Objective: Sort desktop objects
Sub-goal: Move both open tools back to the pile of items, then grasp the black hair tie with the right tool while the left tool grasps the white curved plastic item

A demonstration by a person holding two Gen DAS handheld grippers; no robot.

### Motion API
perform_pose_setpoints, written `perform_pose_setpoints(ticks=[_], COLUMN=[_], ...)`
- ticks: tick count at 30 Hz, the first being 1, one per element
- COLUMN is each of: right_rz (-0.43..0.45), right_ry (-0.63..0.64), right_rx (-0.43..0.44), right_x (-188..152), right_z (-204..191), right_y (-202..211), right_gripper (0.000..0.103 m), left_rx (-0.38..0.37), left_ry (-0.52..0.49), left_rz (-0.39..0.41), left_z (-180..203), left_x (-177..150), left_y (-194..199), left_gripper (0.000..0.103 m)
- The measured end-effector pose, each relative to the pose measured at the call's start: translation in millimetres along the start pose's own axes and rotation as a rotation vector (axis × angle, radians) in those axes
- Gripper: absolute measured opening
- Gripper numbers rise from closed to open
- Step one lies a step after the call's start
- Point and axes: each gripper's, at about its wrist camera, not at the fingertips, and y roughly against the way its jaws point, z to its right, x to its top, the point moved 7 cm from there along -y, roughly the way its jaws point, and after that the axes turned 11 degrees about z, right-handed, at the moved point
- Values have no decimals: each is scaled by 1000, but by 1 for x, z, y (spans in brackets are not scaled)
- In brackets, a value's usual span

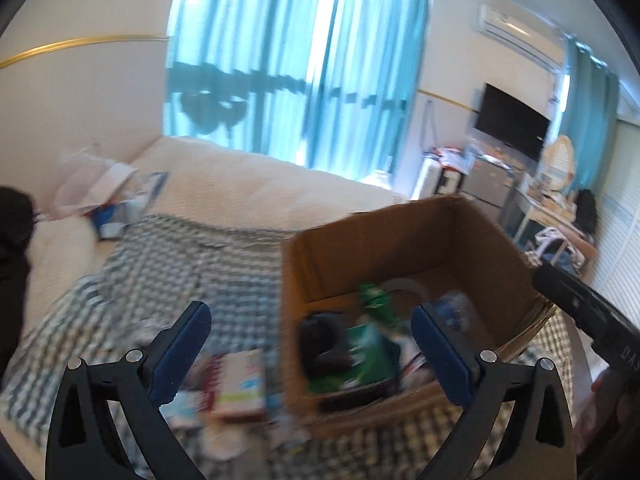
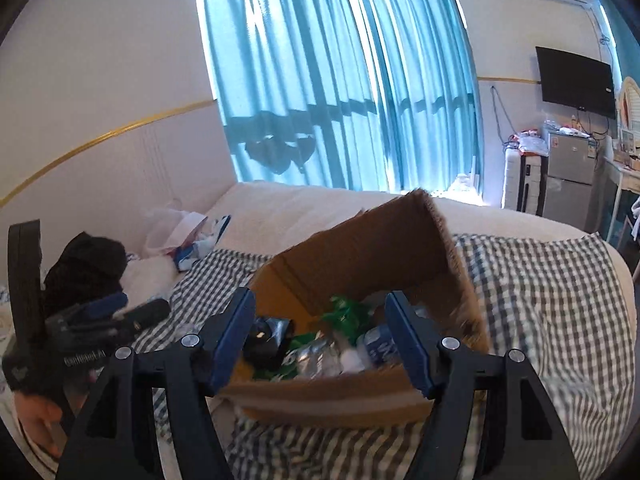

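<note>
Left wrist view, from left to right: we see a black garment [image 1: 14,236] at the frame's edge, crumpled plastic bags [image 1: 96,184] on the white bed [image 1: 248,188], then the checked cloth [image 1: 160,256] with a small pink-and-green box [image 1: 240,384] and loose packets just beside the cardboard box [image 1: 400,240]. Our left gripper [image 1: 308,356] hangs above that clutter with its jaws spread wide and nothing between them. Inside the cardboard box lie a black object [image 1: 324,340], a green packet [image 1: 368,356], a green wrapper [image 1: 376,300] and a blue-labelled item [image 1: 452,308], all smeared by motion blur. The black body at far right we take for our other tool.

In the right wrist view the left tool and the hand [image 2: 40,416] holding it sit at far left; our right gripper [image 2: 320,344] hovers over the near rim of the cardboard box [image 2: 360,248], jaws wide and empty, with a blue-and-white item [image 2: 376,344] and a silvery wrapper [image 2: 316,356] below it.

We judge the sorting well along, with the small box and packets on the cloth left to collect. The risks: the soft bedding gives under a push, so a low grasp could pinch cloth with the packet; and the two tools work close together, so a hurried reach could knock the cardboard wall and tip the box.
</note>
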Motion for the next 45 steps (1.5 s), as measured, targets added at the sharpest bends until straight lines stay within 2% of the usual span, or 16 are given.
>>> perform_pose_setpoints(ticks=[3, 7, 13, 15, 19, 22, 25, 28, 31, 34, 40, 45], right_rz=[-34, -94, -216, -282, -420, -525, -587, -615, -672, -669, -544, -508], right_ry=[27, 38, 51, 52, 82, 100, 130, 121, 132, 135, 78, 21], right_rx=[16, 35, 17, 20, 14, 15, 18, 22, 22, 28, -2, -12], right_x=[-21, -58, -124, -151, -203, -240, -260, -271, -284, -283, -246, -229], right_z=[-22, -47, -68, -73, -83, -88, -93, -94, -93, -92, -73, -54], right_y=[7, 12, 12, 11, 7, 4, -4, -12, -17, -16, -9, -13], right_gripper=[68, 68, 66, 65, 54, 45, 38, 35, 12, 5, 4, 4], left_rx=[71, 108, 124, 129, 124, 131, 136, 133, 146, 142, 117, 80], left_ry=[16, 48, 97, 91, 34, -5, -7, 25, 49, 80, 71, 60], left_rz=[-8, -48, -122, -144, -179, -235, -265, -275, -280, -292, -288, -291], left_z=[-39, -74, -91, -90, -85, -81, -83, -88, -95, -99, -91, -82], left_x=[-10, -39, -107, -133, -169, -195, -207, -211, -213, -216, -216, -219], left_y=[25, 45, 54, 51, 45, 34, 27, 24, 20, 17, 12, -2], left_gripper=[103, 103, 103, 103, 103, 103, 103, 103, 103, 103, 103, 102])
